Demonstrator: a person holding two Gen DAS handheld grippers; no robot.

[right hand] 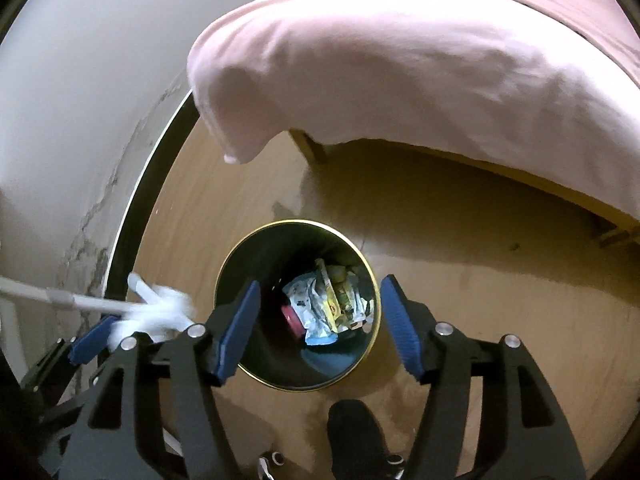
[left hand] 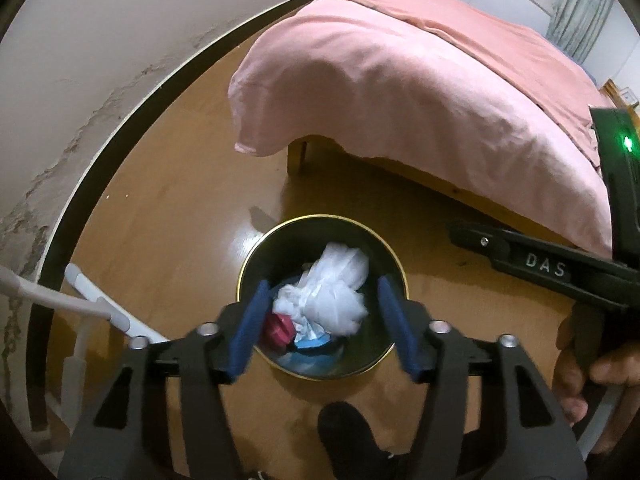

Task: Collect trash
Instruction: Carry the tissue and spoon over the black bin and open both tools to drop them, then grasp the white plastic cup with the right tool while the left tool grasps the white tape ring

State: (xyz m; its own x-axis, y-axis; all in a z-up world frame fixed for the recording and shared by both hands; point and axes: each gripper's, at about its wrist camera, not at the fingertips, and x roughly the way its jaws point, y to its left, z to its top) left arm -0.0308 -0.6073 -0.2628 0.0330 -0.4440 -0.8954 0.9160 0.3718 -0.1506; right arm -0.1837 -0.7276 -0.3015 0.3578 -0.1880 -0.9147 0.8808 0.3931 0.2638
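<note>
Looking down both wrist views, I go left to right. A white rail leans by the wall, not part of the job. My left gripper hangs over the bin with its jaws parted. The white wad sits loose between the blue pads; I see no squeeze on it there. The right wrist view shows that wad beside a left pad and outside the bin, blurred, so I judge it's mid-drop.

The bin stands on the wood floor near the bed, straight below both grippers, which is why they point steeply down. Inside it are crumpled wrappers, a pink-red cap-like piece and a blue scrap.

My right gripper is wide and empty, centred over the bin mouth. It looks done with its drop. Far right in the left view, a hand grips its handle.
</note>
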